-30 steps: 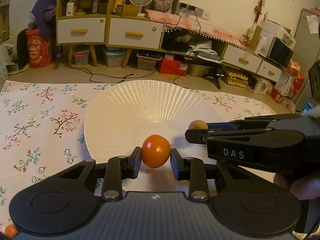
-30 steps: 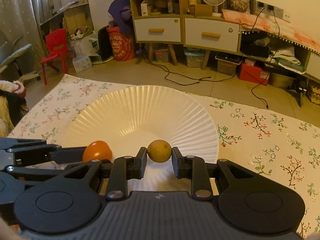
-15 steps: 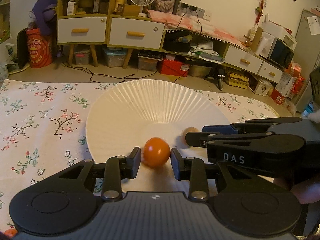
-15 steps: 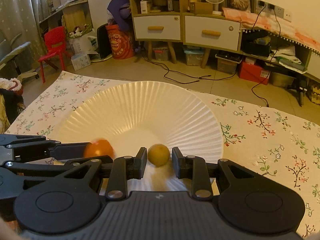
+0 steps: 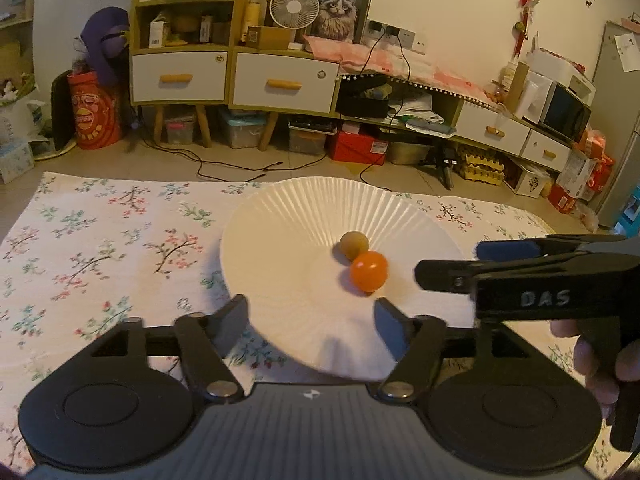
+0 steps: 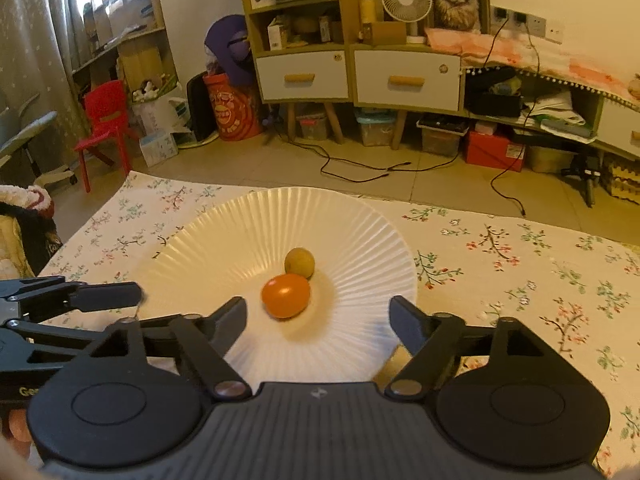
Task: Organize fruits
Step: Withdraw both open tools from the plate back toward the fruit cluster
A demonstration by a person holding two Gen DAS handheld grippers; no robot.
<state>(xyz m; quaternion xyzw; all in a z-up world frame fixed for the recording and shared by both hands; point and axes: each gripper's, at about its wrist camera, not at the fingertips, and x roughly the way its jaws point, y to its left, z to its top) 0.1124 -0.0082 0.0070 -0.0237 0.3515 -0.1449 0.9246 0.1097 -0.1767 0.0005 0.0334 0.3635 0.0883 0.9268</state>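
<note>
Right claw (image 5: 448, 264) lettering: "DAS"

Each view looks from a gripper's wrist, forward along its two fingers and tilted down at the table, close above the near rim of the white ribbed plate (image 5: 280, 216). The left wrist view sits left of the plate (image 6: 224, 216) and catches the right gripper (image 5: 444, 276) entering at its right edge; the right wrist view catches the left gripper (image 6: 132, 294) at its left edge, somewhat blurred, perhaps from motion. Both share the plate, the floral tablecloth (image 5: 100, 232) (image 6: 520, 256) and the far cabinet with white drawers (image 5: 284, 80) (image 6: 404, 76)
</note>
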